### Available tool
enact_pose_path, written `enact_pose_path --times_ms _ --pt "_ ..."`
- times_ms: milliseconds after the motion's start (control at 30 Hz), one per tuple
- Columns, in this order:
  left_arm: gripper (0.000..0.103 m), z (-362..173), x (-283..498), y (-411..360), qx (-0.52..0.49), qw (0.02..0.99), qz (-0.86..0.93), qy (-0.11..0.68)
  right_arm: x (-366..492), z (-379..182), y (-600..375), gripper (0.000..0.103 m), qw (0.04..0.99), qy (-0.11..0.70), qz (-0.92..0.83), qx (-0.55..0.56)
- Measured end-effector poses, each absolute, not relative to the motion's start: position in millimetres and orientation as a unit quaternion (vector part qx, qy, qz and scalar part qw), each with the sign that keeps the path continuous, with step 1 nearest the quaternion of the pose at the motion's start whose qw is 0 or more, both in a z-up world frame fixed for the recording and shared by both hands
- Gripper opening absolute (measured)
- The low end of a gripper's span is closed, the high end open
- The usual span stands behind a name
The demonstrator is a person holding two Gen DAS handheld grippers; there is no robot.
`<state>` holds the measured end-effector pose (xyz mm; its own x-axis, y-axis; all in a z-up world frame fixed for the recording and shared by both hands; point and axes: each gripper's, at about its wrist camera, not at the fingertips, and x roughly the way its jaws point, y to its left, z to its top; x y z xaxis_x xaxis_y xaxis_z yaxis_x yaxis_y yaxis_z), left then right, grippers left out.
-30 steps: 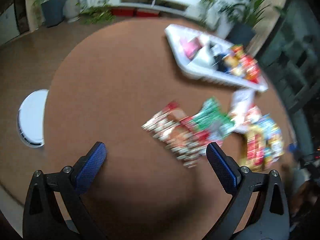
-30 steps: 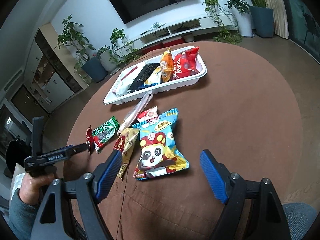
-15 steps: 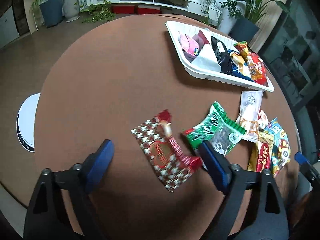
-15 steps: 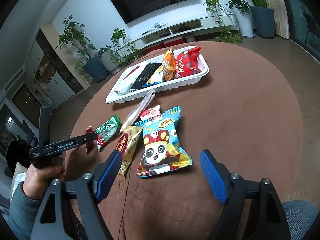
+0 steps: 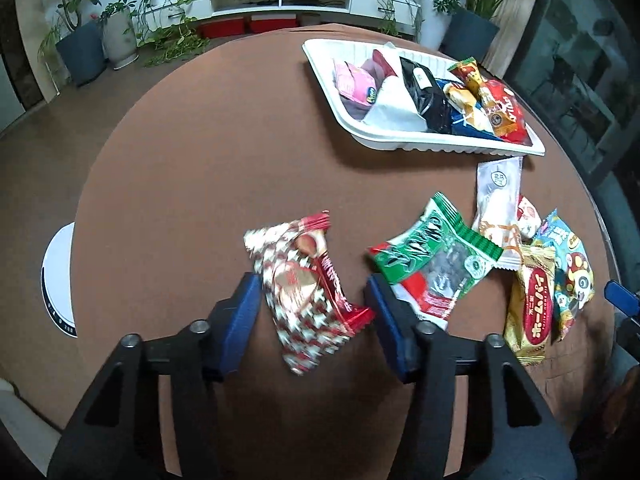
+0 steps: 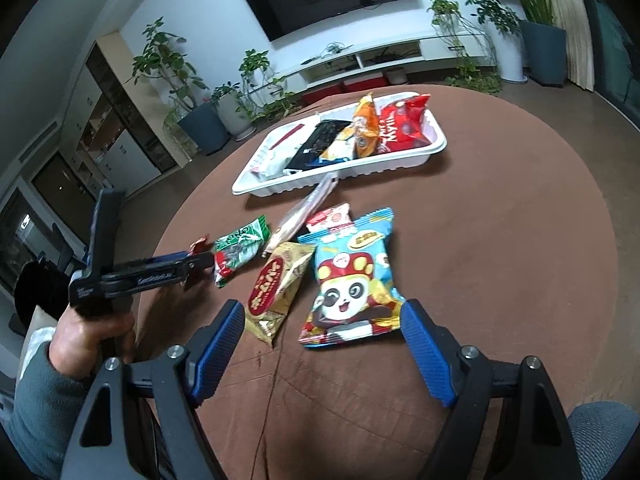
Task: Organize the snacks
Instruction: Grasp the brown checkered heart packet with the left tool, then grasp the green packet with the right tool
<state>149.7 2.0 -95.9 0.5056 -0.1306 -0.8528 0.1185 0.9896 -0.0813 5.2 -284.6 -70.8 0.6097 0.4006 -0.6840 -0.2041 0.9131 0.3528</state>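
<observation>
My left gripper (image 5: pixel 312 312) is open, its blue fingers on either side of a red-and-white checkered snack packet (image 5: pixel 304 280) lying on the brown round table; the pads do not touch it. A green packet (image 5: pixel 436 264), a clear white packet (image 5: pixel 498 192), a gold packet (image 5: pixel 532 304) and a blue panda packet (image 5: pixel 568 276) lie to its right. The white tray (image 5: pixel 320 60) with several snacks stands at the far right. My right gripper (image 6: pixel 322 344) is open above the table, just short of the panda packet (image 6: pixel 352 276) and the gold packet (image 6: pixel 276 284).
The left gripper and hand (image 6: pixel 140 276) show at the left of the right wrist view. The tray (image 6: pixel 436 148) sits at the table's far side. A white round device (image 5: pixel 60 276) lies on the floor left of the table. Potted plants and a TV shelf stand behind.
My left gripper has moved forward and down onto the checkered packet and its jaws have narrowed around it. The right gripper has drifted slightly closer to the panda packet.
</observation>
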Motion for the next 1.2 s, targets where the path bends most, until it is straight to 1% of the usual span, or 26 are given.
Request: enact_pose_path --times_ms 33,200,400,533,667,867,933,1000,1200 --pt "0.041 -95.5 150.1 3.3 -0.002 0.868 -0.071 0.491 5.3 -70.5 -283.1 0.083 0.889 0.408 0.173 0.119" --pt "0.040 -96.1 150.8 6.6 -0.002 0.869 -0.082 0.487 7.8 -67.9 -270.1 0.081 0.888 0.406 0.195 0.093" --pt "0.036 -93.0 150.4 3.2 -0.002 0.873 -0.103 0.476 16.6 -54.1 -244.8 0.081 0.889 0.391 0.237 0.019" --pt "0.036 -94.2 147.7 7.4 -0.022 0.873 -0.115 0.474 24.5 -52.1 -231.9 0.080 0.883 0.393 0.256 -0.010" --pt "0.036 -93.8 139.3 18.9 -0.045 0.872 -0.122 0.472 35.6 -49.9 -208.4 0.078 0.868 0.389 0.298 -0.080" --pt "0.036 -88.2 121.9 28.6 -0.068 0.871 -0.135 0.467 59.1 -58.7 -159.4 0.077 0.800 0.387 0.391 -0.241" --pt "0.036 -87.0 117.4 29.3 -0.073 0.871 -0.139 0.466 69.4 -64.5 -145.5 0.077 0.775 0.390 0.412 -0.278" --pt "0.036 -88.1 113.1 31.4 -0.079 0.869 -0.143 0.467 82.7 -70.7 -131.8 0.073 0.754 0.398 0.424 -0.306" --pt "0.036 -87.4 105.9 32.0 -0.081 0.866 -0.156 0.469 110.7 -82.3 -104.3 0.069 0.701 0.419 0.460 -0.350"
